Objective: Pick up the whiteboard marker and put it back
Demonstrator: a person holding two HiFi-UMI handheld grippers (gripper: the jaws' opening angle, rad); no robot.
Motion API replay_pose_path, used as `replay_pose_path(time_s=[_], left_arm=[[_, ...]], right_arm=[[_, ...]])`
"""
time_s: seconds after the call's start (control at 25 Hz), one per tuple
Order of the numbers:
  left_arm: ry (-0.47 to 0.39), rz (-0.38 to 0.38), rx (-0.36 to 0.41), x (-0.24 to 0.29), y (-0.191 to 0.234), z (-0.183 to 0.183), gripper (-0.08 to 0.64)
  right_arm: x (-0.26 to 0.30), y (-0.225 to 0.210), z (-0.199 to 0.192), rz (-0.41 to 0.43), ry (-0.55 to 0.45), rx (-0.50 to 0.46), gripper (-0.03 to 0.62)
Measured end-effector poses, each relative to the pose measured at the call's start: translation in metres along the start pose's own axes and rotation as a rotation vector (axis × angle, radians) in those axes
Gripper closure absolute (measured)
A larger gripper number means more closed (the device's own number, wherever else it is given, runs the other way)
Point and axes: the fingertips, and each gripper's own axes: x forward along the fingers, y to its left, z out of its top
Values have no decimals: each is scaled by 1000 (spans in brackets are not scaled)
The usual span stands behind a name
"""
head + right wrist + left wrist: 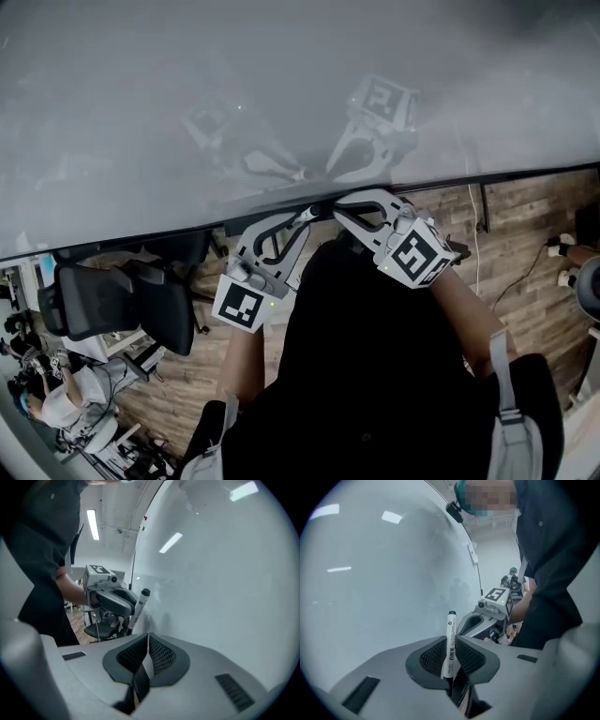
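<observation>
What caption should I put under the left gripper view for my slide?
Left gripper shut on a whiteboard marker, its black end sticking out past the jaws, beside the whiteboard.

Left claw (307, 215) and right claw (339, 208): grey shells, black mesh pads (433, 656), white cube (246, 307) with black square markers on each. Person wears black short-sleeved top (375, 375), grey straps (500, 375).

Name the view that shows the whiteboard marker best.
The left gripper view: the whiteboard marker stands upright, clamped in the left tongs, label facing the camera. The right gripper view shows it small, off to the side; the head view does not clearly show it.
</observation>
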Motion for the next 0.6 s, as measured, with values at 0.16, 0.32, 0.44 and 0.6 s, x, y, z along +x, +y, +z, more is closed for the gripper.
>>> replay_pose_path(time_s=[0.16,0.32,0.44,0.6], left_arm=[[-106,-28,-139,-9,-1,16,491],[-191,-101,-194,-16,-3,22,489],[-223,-136,-210,-18,-2,20,490],[-277,-169,-237,-17,-8,25,490]], right_arm=[[-8,0,17,35,-70,34,572],[-12,-2,26,72,-108,51,572],[-18,-4,41,116,-224,92,572],[-43,-11,56,171,-352,198,572]])
